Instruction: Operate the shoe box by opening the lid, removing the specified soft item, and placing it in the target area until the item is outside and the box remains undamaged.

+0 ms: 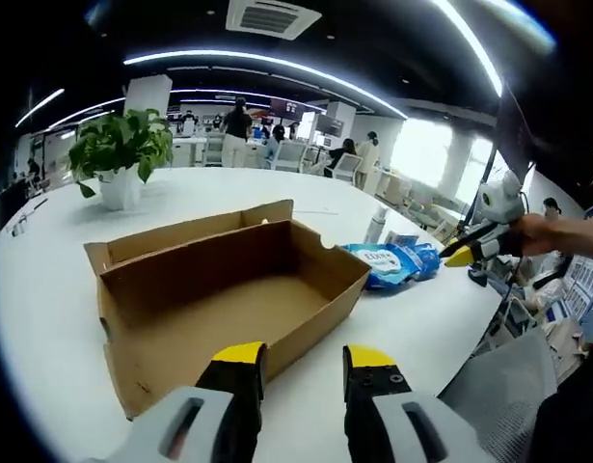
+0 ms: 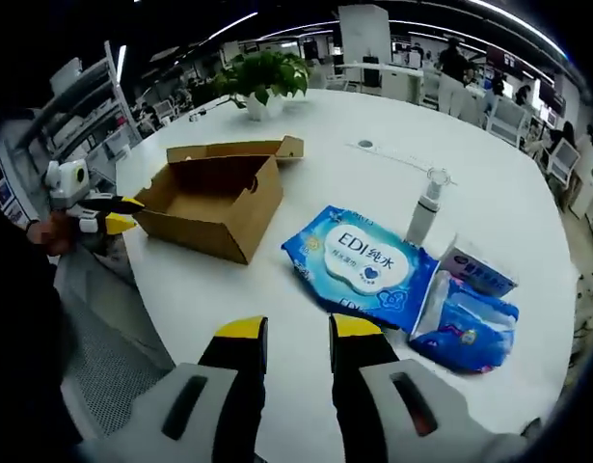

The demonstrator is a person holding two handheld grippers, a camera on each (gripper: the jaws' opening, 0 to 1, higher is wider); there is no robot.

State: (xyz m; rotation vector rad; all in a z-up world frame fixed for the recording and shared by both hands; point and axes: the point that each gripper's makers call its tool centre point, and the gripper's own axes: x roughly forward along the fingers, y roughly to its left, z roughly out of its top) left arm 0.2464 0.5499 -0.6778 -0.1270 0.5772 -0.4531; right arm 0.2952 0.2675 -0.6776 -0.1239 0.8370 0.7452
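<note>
Gleaming white table (image 2: 508, 193), seemingly office.

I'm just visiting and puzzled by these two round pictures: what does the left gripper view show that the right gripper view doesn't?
Left gripper view: the cardboard box's empty inside and a ceiling vent. Right gripper view: a small tissue pack and a second blue pack. Both share the box, the plant, the blue wet-wipes pack, the white bottle and the white table.
</note>
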